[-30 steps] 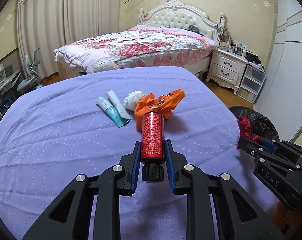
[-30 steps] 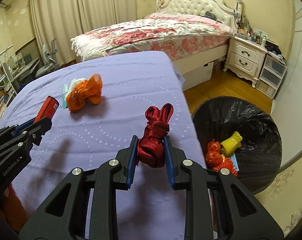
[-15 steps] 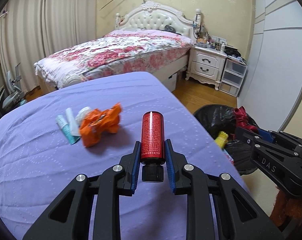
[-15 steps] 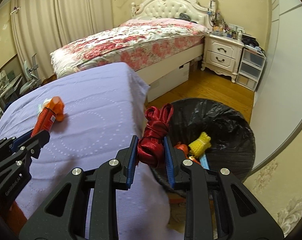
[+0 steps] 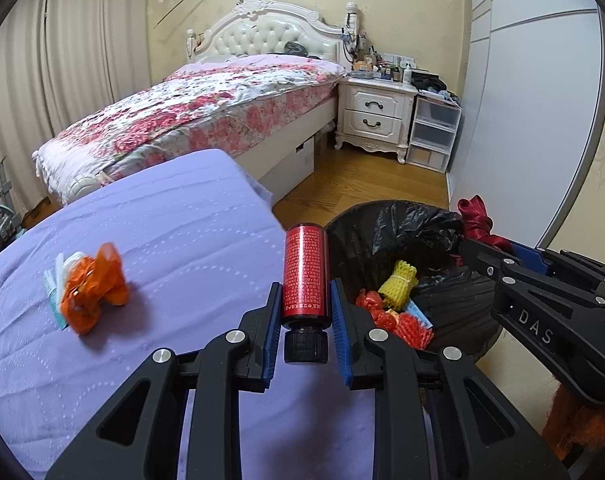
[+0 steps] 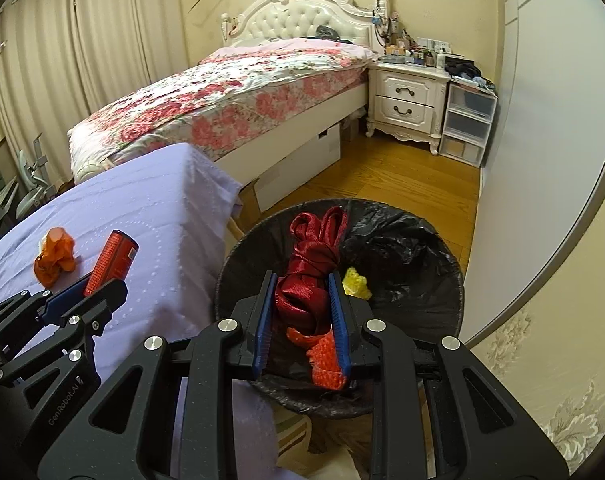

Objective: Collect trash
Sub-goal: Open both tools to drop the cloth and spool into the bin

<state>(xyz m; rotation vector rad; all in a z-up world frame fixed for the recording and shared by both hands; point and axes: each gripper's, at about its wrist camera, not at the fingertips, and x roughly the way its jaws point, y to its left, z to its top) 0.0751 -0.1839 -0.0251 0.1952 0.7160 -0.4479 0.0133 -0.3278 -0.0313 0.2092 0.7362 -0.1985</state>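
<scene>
Two tongs, each clenched on one piece of trash. Left tongs (image 5: 304, 312) pinching a red can (image 5: 305, 270) by its lower body, black cap toward the camera, can pointing forward and held above the table edge just beside the bin. Right tongs (image 6: 301, 308) gripping a dark red ribbon bundle (image 6: 308, 270), loops sticking out past the pads, hanging directly above the open bin (image 6: 442, 308). Both angled downward and forward, side by side, right one ahead over the bin.

One round bin lined with a black bag (image 5: 398, 224), standing on the floor against the table's corner. Inside: one yellow mesh bundle (image 5: 398, 282), several red and orange mesh pieces (image 5: 410, 328), a scrap of light blue, exact count hard to tell.

One orange crumpled wrapper (image 5: 92, 294) lying on the table, well apart from the can, touching a small teal-and-white tube or two (image 5: 56, 284) half hidden behind it.

One table draped in a lavender quilted cloth (image 5: 174, 220). Beyond it, one bed with a floral cover (image 5: 206, 108) and white tufted headboard, one white nightstand (image 5: 376, 114) with two drawers, one clear plastic drawer unit (image 5: 434, 132), wooden floor (image 5: 362, 180), curtains at left, pale patterned wallpaper.
</scene>
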